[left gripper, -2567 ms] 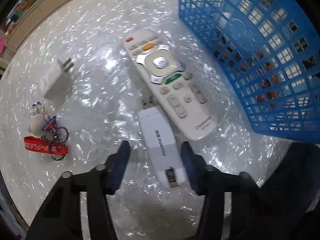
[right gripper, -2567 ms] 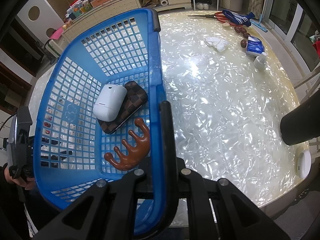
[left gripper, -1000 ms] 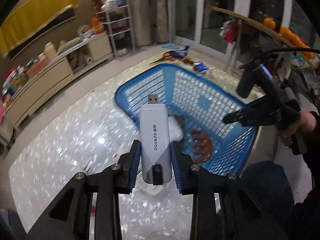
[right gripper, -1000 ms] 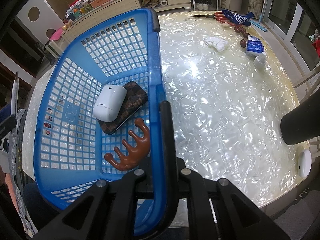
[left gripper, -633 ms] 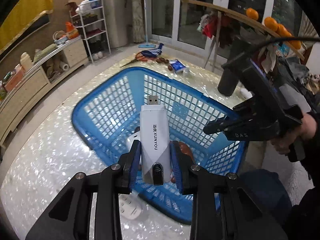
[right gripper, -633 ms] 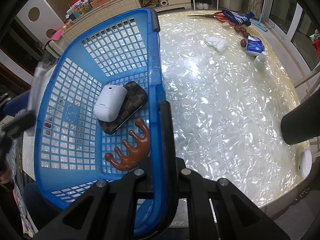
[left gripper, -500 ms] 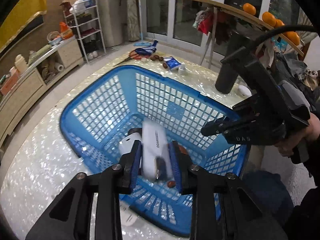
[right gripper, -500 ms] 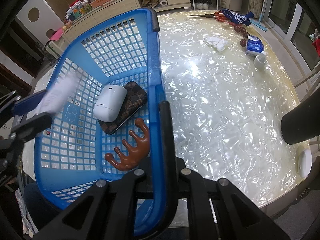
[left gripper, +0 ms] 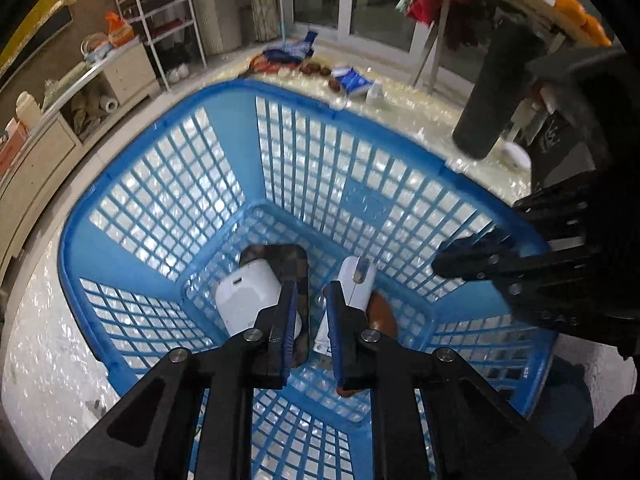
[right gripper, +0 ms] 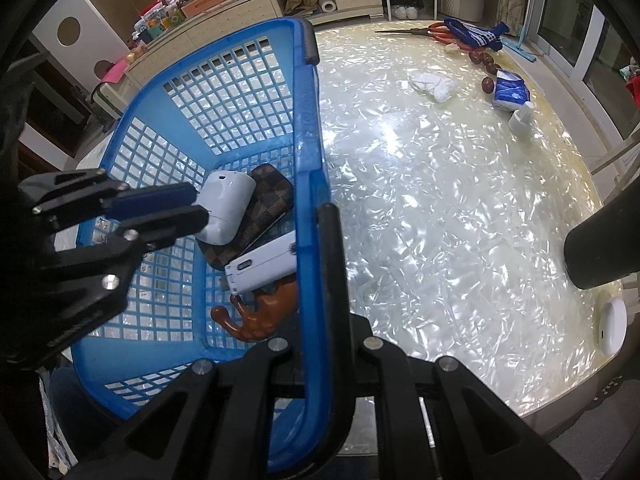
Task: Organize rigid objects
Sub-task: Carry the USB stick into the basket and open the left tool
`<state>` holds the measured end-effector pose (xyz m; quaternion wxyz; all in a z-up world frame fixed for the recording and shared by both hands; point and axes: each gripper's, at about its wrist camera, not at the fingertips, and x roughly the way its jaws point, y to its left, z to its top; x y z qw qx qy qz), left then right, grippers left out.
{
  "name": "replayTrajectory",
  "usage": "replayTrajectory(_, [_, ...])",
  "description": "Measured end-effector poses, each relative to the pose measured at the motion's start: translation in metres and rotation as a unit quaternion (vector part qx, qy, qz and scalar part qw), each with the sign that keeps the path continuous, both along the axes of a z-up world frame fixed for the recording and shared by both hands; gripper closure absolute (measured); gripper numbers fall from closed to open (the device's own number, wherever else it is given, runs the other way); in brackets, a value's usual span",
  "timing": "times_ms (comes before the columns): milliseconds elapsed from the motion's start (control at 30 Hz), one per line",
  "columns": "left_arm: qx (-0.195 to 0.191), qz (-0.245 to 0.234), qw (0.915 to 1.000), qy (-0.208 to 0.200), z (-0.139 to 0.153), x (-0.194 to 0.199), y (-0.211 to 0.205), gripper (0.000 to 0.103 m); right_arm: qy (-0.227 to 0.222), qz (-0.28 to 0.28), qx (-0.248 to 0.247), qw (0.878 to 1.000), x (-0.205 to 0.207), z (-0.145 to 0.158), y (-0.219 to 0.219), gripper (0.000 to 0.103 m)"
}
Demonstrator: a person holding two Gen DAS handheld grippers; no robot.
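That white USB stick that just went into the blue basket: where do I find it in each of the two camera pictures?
Left wrist view: the white USB stick lies on the basket floor, just beyond the right fingertip of the left gripper.
Right wrist view: the white USB stick lies against the basket's near wall, over the brown comb.
Shared landmark: the checkered case beside it.

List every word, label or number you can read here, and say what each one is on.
"DAS": faint, on the body of the right gripper, in the left wrist view.
white USB stick: the small end label is too small to read.
blue basket: the moulded mark on its wall is unreadable.
blue packet on the table: the print is too blurred to read.
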<state>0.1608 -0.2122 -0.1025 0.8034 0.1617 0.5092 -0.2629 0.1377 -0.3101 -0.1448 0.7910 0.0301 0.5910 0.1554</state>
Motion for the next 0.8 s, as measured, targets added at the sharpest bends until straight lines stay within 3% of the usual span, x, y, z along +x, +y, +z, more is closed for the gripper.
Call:
replayTrajectory(67, [0.011,0.000,0.9999,0.006,-0.004,0.001,-0.002,0.085,-0.001,0.000,0.001,1.000,0.000,0.000,0.000,0.095])
replayTrajectory(100, [0.017,0.003,0.9998,0.010,-0.005,0.002,-0.002,0.078,-0.001,0.000,0.002,1.000,0.000,0.000,0.000,0.095])
replayTrajectory(233, [0.015,0.002,0.9996,0.025,-0.003,0.004,-0.002,0.032,-0.001,0.000,0.002,1.000,0.000,0.000,0.000,0.094])
replayTrajectory(300, [0.018,-0.003,0.9996,0.021,-0.002,0.003,-0.004,0.025,-0.001,0.000,0.002,1.000,0.000,0.000,0.000,0.094])
replayTrajectory(600, [0.040,-0.006,0.9991,0.012,-0.002,0.001,-0.006,0.023,-0.001,-0.002,0.004,1.000,0.000,0.000,0.000,0.094])
replayTrajectory(800, [0.029,0.003,0.9995,0.009,0.021,0.002,0.015,0.020,-0.001,-0.002,0.004,1.000,-0.001,0.000,0.000,0.094])
